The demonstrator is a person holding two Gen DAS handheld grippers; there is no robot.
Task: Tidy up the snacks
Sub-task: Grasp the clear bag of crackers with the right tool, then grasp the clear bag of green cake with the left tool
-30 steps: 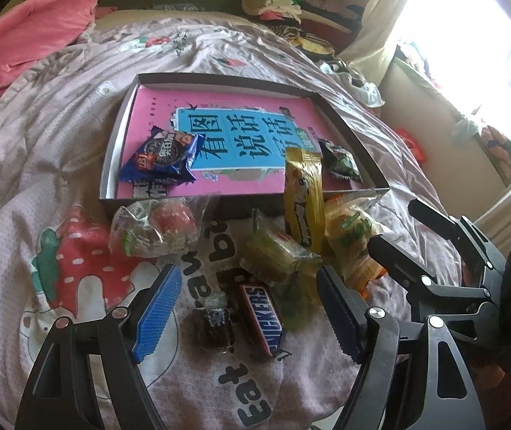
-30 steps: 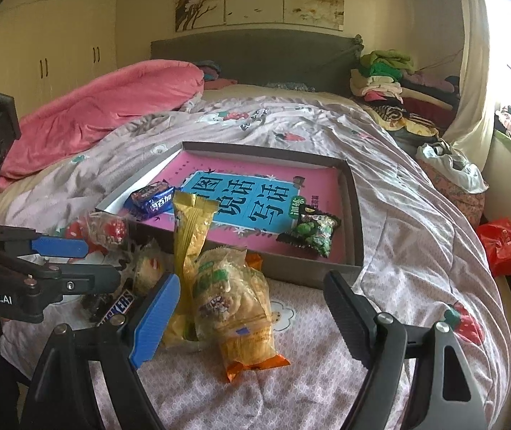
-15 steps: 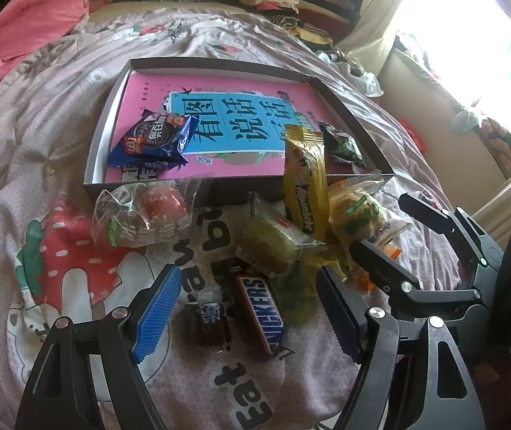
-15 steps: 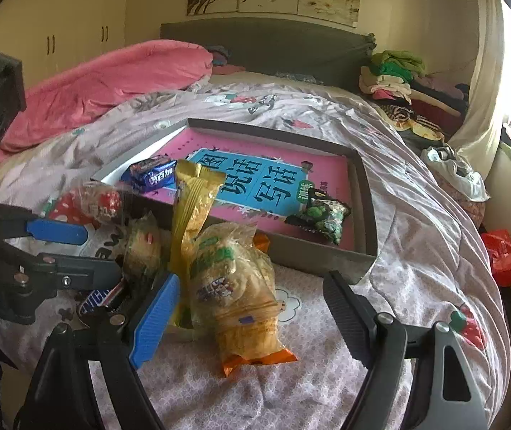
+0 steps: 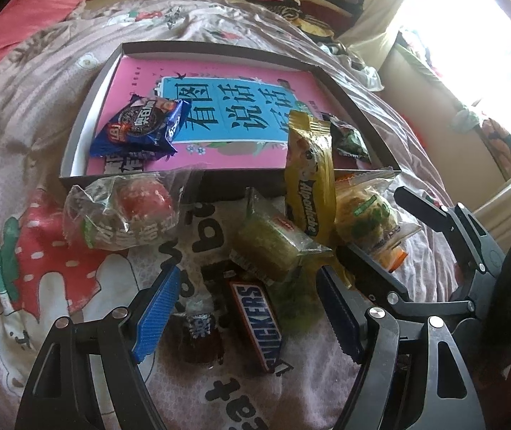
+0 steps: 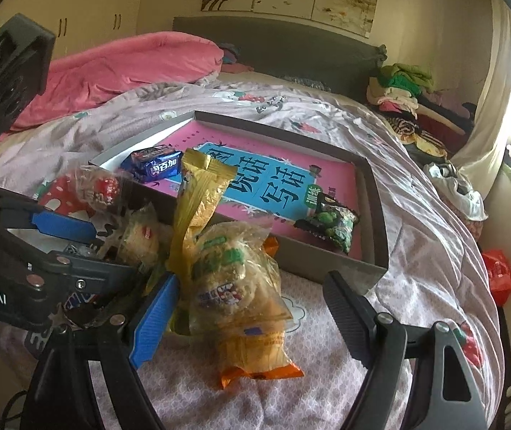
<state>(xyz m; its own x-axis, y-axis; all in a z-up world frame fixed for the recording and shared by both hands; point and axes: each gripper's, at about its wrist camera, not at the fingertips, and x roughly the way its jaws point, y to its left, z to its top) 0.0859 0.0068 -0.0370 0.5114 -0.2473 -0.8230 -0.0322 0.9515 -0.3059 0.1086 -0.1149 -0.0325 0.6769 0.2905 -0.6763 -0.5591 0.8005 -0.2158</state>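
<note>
Loose snacks lie in a pile on the bedspread in front of a shallow grey tray (image 5: 87, 107) lined with a pink book. My left gripper (image 5: 246, 308) hangs open just over a Snickers bar (image 5: 259, 322) and a small dark candy (image 5: 198, 337). Beyond them lie a green cake packet (image 5: 273, 247), a yellow Alpenliebe pack (image 5: 311, 179) and a red snack in a clear bag (image 5: 123, 211). My right gripper (image 6: 251, 304) is open astride a rice cracker bag (image 6: 237, 279). A blue cookie pack (image 5: 140, 129) and a green pea pack (image 6: 330, 224) lie in the tray.
The two grippers are close together, the left gripper (image 6: 112, 251) just left of the right one. A pink duvet (image 6: 112, 71) and folded clothes (image 6: 402, 86) lie at the head of the bed. A red bag (image 6: 499, 276) sits off the bed's right edge.
Both grippers have sunk toward the snack pile, which now looks larger and nearer. The right wrist view has tilted a little. Neither gripper has taken hold of anything.
</note>
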